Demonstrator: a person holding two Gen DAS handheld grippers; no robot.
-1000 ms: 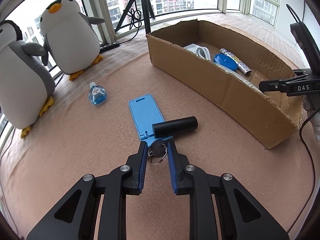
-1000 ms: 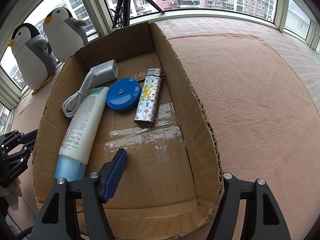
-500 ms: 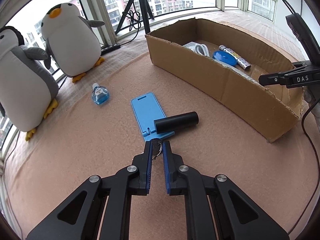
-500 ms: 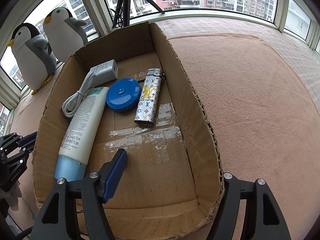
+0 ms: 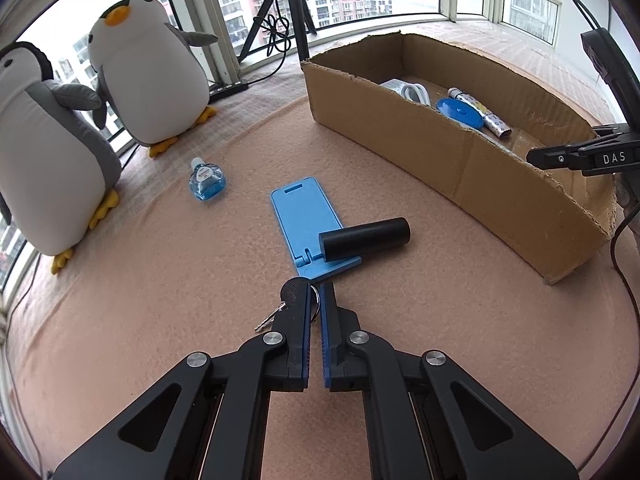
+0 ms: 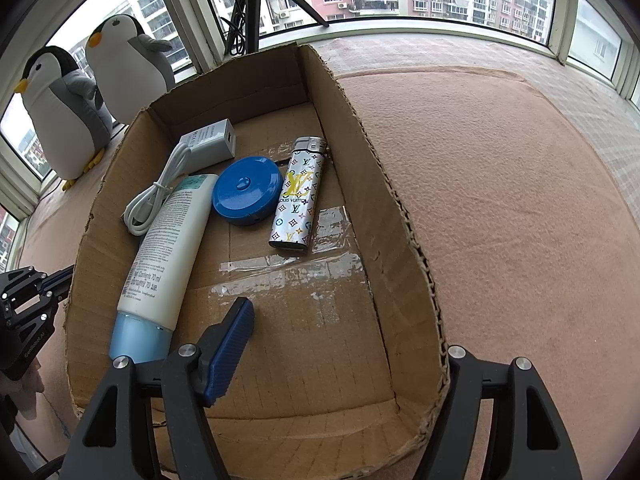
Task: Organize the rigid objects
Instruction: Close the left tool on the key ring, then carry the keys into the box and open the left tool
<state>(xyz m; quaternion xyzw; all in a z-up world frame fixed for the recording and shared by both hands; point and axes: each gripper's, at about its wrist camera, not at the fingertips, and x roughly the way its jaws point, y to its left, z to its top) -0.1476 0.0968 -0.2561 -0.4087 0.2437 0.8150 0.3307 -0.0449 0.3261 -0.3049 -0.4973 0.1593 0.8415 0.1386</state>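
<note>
Both left gripper (image 5: 315, 300) fingers pinch the key ring (image 5: 298, 298); next, lift it toward the cardboard box (image 5: 460, 152) at two o'clock, which the half-spread right gripper (image 6: 344, 344) straddles.

Left wrist view: mounted behind the left gripper's fingers, angled steeply down and forward over the pink felt-covered surface (image 5: 168, 288), close to it, facing the windows. Right wrist view: mounted behind the right gripper's fingers, looking steeply down into the open brown cardboard box (image 6: 376, 184) at close range. Both views share the box (image 5: 472, 168), its contents, the two plush penguins (image 5: 148, 76) (image 6: 124, 68) and the black tripod (image 5: 288, 4) (image 6: 252, 4).
</note>
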